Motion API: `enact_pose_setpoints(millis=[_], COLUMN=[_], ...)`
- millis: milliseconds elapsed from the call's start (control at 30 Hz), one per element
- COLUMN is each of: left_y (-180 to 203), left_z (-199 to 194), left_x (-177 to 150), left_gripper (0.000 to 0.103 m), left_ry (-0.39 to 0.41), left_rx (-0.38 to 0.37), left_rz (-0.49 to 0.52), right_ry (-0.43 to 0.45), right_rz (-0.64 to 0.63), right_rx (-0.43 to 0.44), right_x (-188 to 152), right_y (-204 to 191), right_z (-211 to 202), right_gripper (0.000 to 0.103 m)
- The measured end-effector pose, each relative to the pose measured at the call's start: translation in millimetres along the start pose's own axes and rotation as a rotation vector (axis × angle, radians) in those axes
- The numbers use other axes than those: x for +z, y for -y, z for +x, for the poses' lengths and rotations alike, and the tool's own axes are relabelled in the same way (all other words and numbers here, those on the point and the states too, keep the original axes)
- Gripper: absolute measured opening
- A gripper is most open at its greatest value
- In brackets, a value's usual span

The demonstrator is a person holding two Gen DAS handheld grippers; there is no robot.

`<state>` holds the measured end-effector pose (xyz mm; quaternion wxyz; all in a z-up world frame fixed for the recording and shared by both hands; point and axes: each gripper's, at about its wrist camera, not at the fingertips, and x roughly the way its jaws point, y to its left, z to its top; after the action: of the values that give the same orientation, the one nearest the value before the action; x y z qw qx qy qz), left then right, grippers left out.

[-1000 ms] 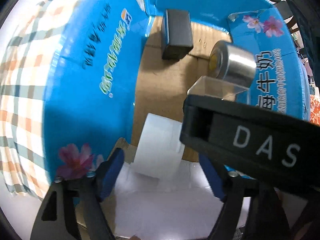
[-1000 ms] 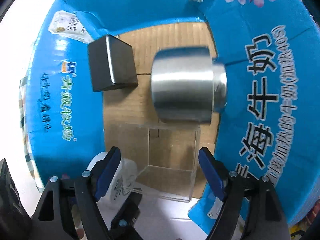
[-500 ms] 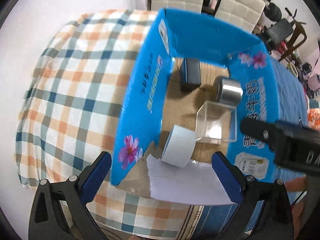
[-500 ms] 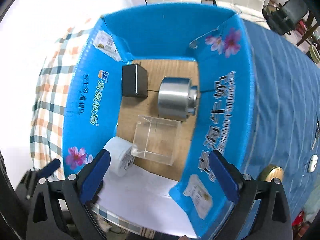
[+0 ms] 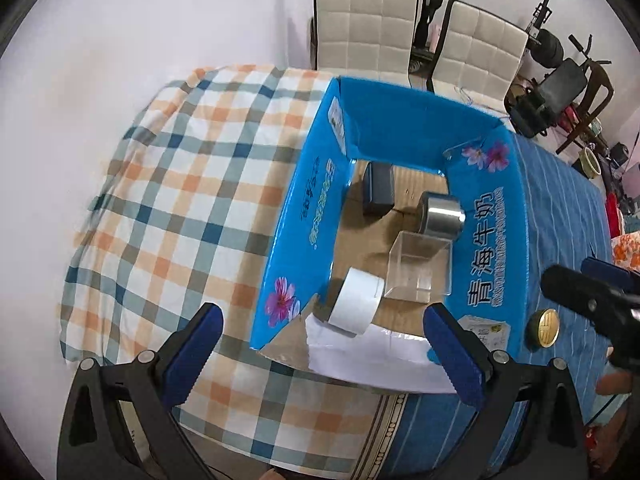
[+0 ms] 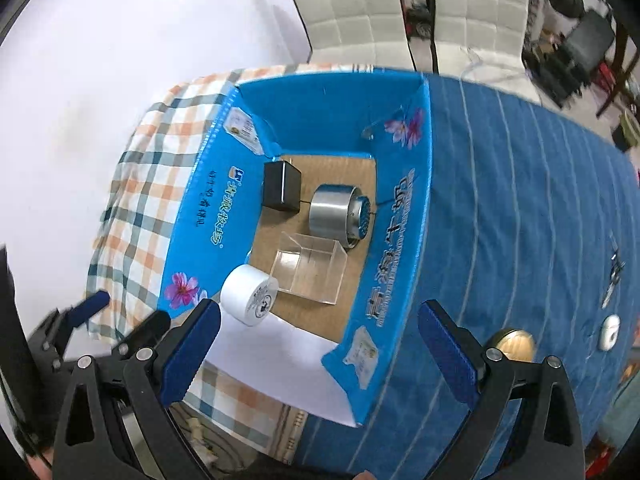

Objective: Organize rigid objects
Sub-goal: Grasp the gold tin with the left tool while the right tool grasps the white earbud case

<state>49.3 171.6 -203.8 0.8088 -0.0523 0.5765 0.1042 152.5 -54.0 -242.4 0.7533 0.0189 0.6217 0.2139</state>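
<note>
An open blue cardboard box (image 5: pixel 304 232) (image 6: pixel 404 240) stands on the table. Inside lie a white tape roll (image 5: pixel 356 306) (image 6: pixel 248 294), a clear plastic cube (image 5: pixel 420 266) (image 6: pixel 310 270), a silver metal cylinder (image 5: pixel 442 214) (image 6: pixel 336 216) and a black block (image 5: pixel 378 194) (image 6: pixel 282 192). My left gripper (image 5: pixel 324 356) is open and empty, raised above the box's near end. My right gripper (image 6: pixel 320 352) is open and empty, also raised above the near end. The right gripper also shows at the right edge of the left wrist view.
A checked cloth (image 5: pixel 180 200) covers the table's left part and a blue striped cloth (image 6: pixel 520 220) the right. A gold round lid (image 5: pixel 544 328) (image 6: pixel 514 344) lies right of the box. A small white object (image 6: pixel 610 332) lies further right. Two white chairs (image 5: pixel 368 28) stand behind.
Both grippers have pulled back and up from inside the box. The tape roll and the clear cube stay in the box, released. Both jaws have opened wider.
</note>
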Motion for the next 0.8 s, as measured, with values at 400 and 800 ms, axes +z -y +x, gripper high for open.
enact_pose_setpoints(millis=[400,800], left_y=[76.7,250.1], left_z=[-35.7,6.5], left_x=[-1.0,-15.6], left_gripper=[0.103,0.103], left_ry=[0.068,-0.022], left_rx=[-0.026,-0.197], left_rz=[0.094,0.348], right_ry=[0.104,0.091], right_rz=[0.044,0.404], right_rx=[0.044,-0.026], right_x=[-30.1,-62.1], right_y=[55.2,249.5], right_z=[-66.5,-67.1], right_gripper=[0.101,0.101])
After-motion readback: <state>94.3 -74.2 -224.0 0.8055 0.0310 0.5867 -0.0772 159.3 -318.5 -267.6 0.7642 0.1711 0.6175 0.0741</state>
